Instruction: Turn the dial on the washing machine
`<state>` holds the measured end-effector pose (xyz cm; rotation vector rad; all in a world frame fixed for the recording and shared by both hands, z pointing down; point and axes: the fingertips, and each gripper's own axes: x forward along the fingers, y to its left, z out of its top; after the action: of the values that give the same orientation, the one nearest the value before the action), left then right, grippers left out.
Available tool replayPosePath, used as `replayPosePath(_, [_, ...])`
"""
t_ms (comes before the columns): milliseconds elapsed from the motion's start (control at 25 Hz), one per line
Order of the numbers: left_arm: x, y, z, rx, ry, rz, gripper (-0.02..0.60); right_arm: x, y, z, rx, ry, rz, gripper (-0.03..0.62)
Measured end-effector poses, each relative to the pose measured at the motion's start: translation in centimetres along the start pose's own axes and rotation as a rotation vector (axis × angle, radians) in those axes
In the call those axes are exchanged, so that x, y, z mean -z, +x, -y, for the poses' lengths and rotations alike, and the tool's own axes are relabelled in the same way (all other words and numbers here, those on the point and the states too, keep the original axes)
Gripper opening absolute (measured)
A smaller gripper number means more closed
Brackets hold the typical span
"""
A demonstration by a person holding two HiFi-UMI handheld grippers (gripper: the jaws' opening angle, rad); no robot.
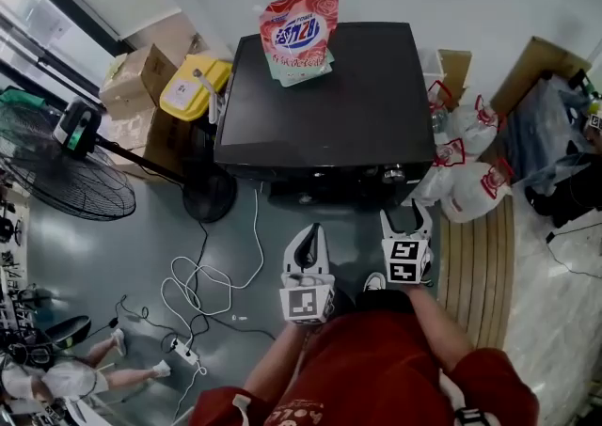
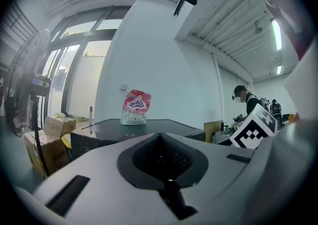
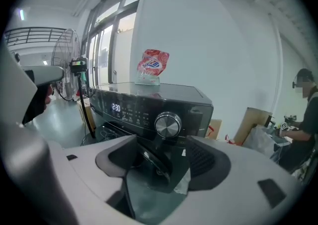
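Observation:
The black washing machine stands ahead of me, seen from above in the head view. Its silver dial sits on the front panel, right of a lit display; from above the dial shows at the front edge. My right gripper is open, a short way in front of the dial and a little below it, touching nothing. The same right gripper frames the washer's front between its jaws. My left gripper is shut and empty, held left of the right one. A red and white detergent bag rests on the lid.
A floor fan stands at the left, with cardboard boxes and a yellow container behind it. White bags lie right of the washer. Cables and a power strip trail over the floor. A person stands at the far right.

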<state>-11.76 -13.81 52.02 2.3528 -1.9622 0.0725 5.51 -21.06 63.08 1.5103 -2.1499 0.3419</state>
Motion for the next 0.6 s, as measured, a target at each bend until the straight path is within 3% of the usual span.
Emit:
replayPosePath(320, [-1.5,-0.1,-0.1,0.001,0.008,-0.001,0.009,-3.7,-4.0,0.7,-0.028,0.037,0.087,0.314])
replayPosePath(600, [-4.8,-0.2,0.3,0.006,0.032,0.056,0.009,-6.6,-8.0,2.3,-0.027,0.015,0.170,0.314])
